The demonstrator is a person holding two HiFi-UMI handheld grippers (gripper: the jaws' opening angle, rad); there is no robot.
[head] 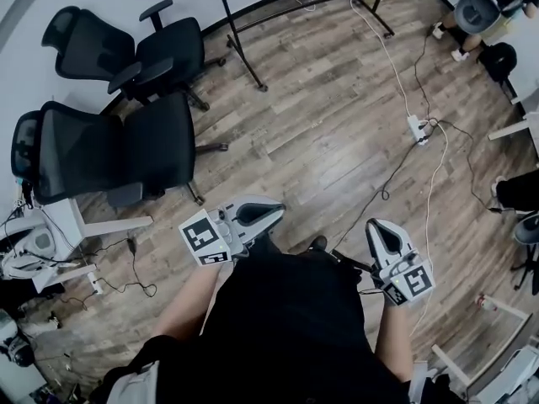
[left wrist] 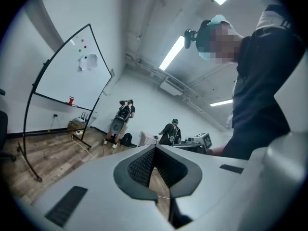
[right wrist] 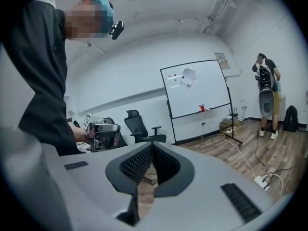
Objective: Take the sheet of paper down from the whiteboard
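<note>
looking steeply down in the head view, we saw the left gripper (head: pixel 276 212) and the right gripper (head: pixel 376 226) held level in front of the person's dark shirt, above the wood floor (head: pixel 320 133). each gripper's own view showed its ribbed pads clenched together with nothing between them.

the head view caught only the black stand feet (head: pixel 244 53) at its top edge. the gripper views showed what stood above them: the whiteboard (right wrist: pixel 202 93), upright near the white wall. the sheet of paper (right wrist: pixel 188 75) hung crumpled near the top of the board, beside a few small coloured dots and well apart from both grippers. a small red object (right wrist: pixel 202 108) sat on the board's ledge.

only the head view showed two black office chairs (head: pixel 109 154) side by side and a power strip (head: pixel 418 128) on a white cable across the planks. the right gripper view showed a standing person (right wrist: pixel 266 93) beside the stand. the left gripper view alone showed a seated person (left wrist: pixel 172 130) and the ceiling strip lights (left wrist: pixel 172 53).
</note>
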